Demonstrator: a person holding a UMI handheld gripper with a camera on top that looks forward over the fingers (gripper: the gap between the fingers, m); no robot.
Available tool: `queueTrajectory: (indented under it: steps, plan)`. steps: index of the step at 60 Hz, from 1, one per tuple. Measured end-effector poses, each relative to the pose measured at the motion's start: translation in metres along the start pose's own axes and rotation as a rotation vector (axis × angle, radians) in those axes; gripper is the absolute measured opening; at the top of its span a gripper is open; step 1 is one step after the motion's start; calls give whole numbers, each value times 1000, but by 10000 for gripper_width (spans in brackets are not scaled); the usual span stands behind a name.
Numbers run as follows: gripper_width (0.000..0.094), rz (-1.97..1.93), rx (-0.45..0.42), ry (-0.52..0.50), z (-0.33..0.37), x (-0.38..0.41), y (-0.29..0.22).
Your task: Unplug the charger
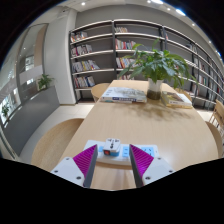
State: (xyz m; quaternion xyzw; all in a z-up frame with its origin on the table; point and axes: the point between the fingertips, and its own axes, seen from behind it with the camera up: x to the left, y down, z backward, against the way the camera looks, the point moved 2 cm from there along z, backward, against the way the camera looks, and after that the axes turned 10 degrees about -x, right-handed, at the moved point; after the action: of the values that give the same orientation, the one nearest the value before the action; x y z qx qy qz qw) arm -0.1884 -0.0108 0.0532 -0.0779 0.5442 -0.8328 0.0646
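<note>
A white power strip (113, 152) lies on the wooden table (140, 125), just ahead of and between my fingers. A small white charger (108, 146) is plugged into it and stands upright on top; a red switch shows at the strip's left end. My gripper (113, 162) is open, its magenta pads (86, 160) spread on either side of the strip with a gap at each side. The fingers hold nothing.
A potted green plant (155, 65) and a stack of books or papers (125, 95) stand at the far end of the table. Wooden chairs (57, 140) flank the table. Bookshelves (110, 50) line the back wall.
</note>
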Motion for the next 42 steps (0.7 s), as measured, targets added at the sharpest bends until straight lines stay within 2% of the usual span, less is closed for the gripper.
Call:
queueTrajectory:
  steps: [6,7,8,9,18,21,26,28,31,34,36,42]
  plan:
    - [477,-3,26,23,-25,2,3]
    - [441,-3,38,32,-27,1,6]
    - [346,4,20,45,-30,-1,3]
    - [309,6,18,37,-24,2,3]
    - [150,12,30,55,-30,-2,4]
    - [130,15,50,53,-31,-2,5]
    - [101,10,179,58,-27,-3,-2]
    - [101,34,71,42,-29,2,-42]
    - [100,-17,-146,41,-7,-8,-135]
    - [98,0,-279,71,16,-36,-198]
    - [97,50,-320,116,33,-64,-234]
    - [101,104,-302,221,46,-140,-216]
